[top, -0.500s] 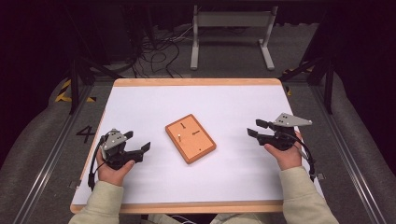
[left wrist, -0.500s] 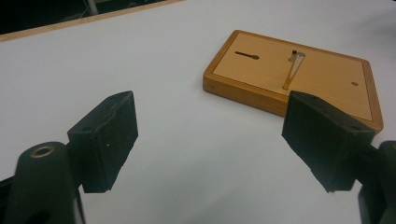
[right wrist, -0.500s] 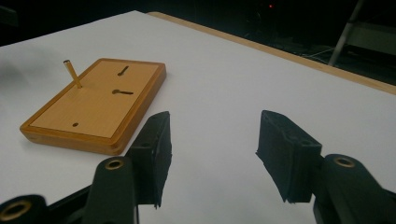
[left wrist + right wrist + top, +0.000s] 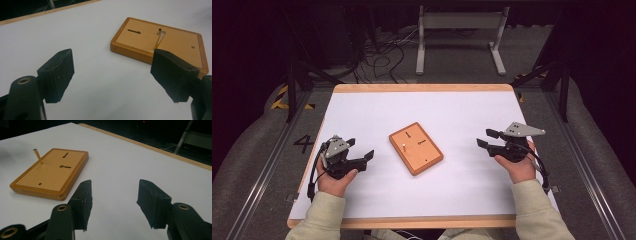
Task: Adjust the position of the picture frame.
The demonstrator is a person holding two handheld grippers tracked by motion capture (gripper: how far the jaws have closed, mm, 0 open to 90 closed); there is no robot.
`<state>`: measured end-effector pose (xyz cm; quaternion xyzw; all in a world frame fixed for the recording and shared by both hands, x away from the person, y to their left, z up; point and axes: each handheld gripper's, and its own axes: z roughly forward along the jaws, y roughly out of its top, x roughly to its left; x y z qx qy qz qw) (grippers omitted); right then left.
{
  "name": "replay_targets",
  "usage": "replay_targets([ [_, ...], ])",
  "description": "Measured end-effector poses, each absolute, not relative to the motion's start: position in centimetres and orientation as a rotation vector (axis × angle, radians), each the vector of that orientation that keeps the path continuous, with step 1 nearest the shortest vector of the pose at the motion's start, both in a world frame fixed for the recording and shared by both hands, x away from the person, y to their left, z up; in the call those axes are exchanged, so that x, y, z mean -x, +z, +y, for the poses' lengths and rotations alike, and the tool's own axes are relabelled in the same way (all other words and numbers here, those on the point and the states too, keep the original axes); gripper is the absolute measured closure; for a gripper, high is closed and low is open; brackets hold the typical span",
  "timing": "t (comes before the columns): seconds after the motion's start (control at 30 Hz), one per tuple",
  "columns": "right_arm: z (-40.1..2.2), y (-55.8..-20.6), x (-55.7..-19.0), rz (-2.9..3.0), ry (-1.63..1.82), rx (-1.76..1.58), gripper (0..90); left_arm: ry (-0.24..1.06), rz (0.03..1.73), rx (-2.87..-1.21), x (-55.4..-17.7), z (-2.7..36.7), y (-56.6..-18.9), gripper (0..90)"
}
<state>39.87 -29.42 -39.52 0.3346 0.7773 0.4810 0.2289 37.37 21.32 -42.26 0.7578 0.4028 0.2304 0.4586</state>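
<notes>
White sheeting covers my worktop [image 4: 472,190], framed by a narrow wooden border visible along the far, left and near edges. Near its centre lies an orange-brown wooden board [image 4: 415,148], rectangular, set at an angle to the worktop edges, flat on the surface. It has a raised rim around a paler inset panel carrying two dark keyhole-shaped slots and a small hole near one end. One short wooden peg [image 4: 38,156] stands in the panel, leaning rather than upright. My left claw [image 4: 362,154] sits at the left side of the worktop, close to the left border, its jaws spread wide with nothing between them; in the left gripper view the board [image 4: 160,45] lies ahead and to the right, its near corner partly behind my right-hand jaw, with bare white surface between. My right claw [image 4: 486,138] sits at the right side, jaws likewise parted and empty; in the right gripper view the board [image 4: 51,172] lies ahead to the left, clear of both jaws. Both claws are well apart from the board, with open white surface on every side of it. Beyond the far border the floor is dark, with loose cables [image 4: 377,55] and a pale metal stand [image 4: 460,37].
</notes>
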Motion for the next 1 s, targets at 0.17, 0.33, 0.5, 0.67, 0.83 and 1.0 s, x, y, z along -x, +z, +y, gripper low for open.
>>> replay_targets([
  [0.17, -29.4, -39.5, -39.7, 2.138, 1.343, -0.894, 47.4, 0.58, 1.018, -1.876, -37.9, 21.2, -41.8, 20.6],
  [0.33, -29.6, -39.6, -39.3, 2.148, 1.327, -0.894, 52.6, 0.569, 1.015, -1.867, -38.4, 21.0, -41.1, 21.8],
  [0.5, -29.9, -39.6, -38.9, 2.155, 1.311, -0.896, 56.5, 0.562, 1.038, -1.867, -39.4, 20.9, -40.8, 27.9],
  [0.67, -29.9, -39.7, -38.4, 2.178, 1.304, -0.892, 58.6, 0.543, 1.025, -1.875, -40.3, 20.6, -40.3, 42.3],
  [0.83, -30.3, -39.5, -37.8, 2.179, 1.295, -0.904, 58.8, 0.539, 1.022, -1.891, -41.4, 20.3, -40.1, 50.3],
  [1.0, -30.9, -39.4, -37.2, 2.17, 1.29, -0.919, 59.1, 0.534, 1.036, -1.879, -42.4, 20.1, -39.9, 50.6],
])
